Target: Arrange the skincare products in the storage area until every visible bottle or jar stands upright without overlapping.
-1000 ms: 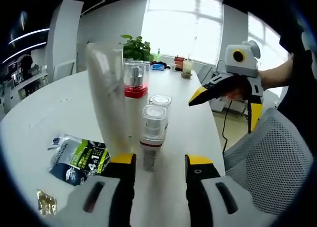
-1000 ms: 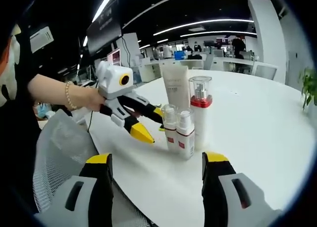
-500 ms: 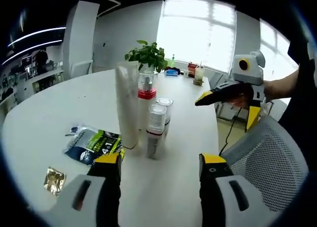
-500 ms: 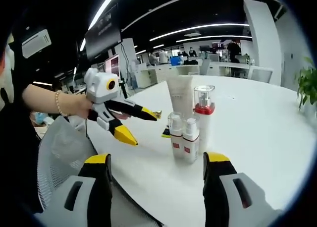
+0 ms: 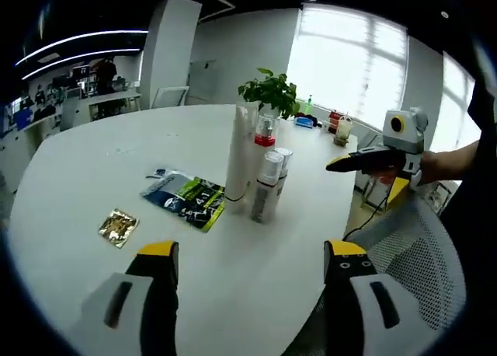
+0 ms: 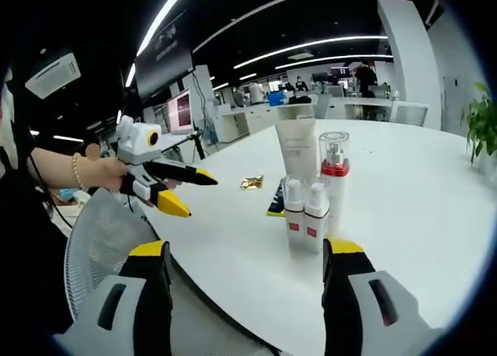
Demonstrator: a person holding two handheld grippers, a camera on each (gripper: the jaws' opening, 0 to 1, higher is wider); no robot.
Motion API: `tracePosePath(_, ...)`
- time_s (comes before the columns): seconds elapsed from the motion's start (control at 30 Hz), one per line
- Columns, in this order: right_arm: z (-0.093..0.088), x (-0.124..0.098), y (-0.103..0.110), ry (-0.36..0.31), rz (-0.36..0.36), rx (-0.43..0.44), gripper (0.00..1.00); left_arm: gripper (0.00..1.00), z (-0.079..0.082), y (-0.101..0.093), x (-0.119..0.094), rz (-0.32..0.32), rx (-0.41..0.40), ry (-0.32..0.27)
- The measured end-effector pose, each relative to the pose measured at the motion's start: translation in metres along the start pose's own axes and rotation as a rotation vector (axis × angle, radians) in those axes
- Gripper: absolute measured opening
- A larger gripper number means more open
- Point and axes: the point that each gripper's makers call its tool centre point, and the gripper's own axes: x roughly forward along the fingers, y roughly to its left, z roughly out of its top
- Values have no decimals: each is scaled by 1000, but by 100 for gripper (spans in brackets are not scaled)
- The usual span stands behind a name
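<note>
L gripper jaws spread, nothing held; R gripper likewise, both held off the table edge. Tube, red-collared pump btl and two small btls seen upright, packed close w/o overlap. Judged done, hence clearance. Sachet and foil packet lie flat nearby.

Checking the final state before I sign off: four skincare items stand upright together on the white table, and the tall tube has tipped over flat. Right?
Not quite: the tall tube stands upright beside the red-collared pump bottle and the two small bottles, as the right gripper view shows. The rest holds: all are grouped on the white table.
</note>
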Motion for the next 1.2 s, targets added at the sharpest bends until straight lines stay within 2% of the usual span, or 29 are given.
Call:
tracePosePath(0.1,-2,-2,4,8,3,3,81,75,0,9,-13,39,-55,-2)
tracePosePath(0.23,-1,-4,3,7,-8,12,83,80,5,13,-31,65,-86,-26)
tracePosePath(0.33,1,-6,-1,4,-46,38,85,86,1,27,-45,83,-137,-28)
tracePosePath(0.47,7,-8,-3,-9,-92,58,86,93,-7,30,-57,107,-180,-8)
tracePosePath(0.63,12,-6,-10,-21,-168,90,90,99,-14,37,-67,127,-189,9)
tracePosePath(0.8,17,-1,-13,-22,-233,121,97,99,-15,43,-75,129,-176,16)
tracePosePath(1.0,19,7,-10,-10,-260,143,100,99,-20,48,-83,107,-184,22)
tracePosePath(1.07,25,8,-13,-30,-272,152,100,99,-24,49,-86,102,-183,31)
tracePosePath(1.13,28,10,-11,-42,-270,165,100,99,-28,54,-88,112,-183,36)
tracePosePath(1.2,23,14,-9,-24,-256,161,100,98,-29,56,-88,132,-208,33)
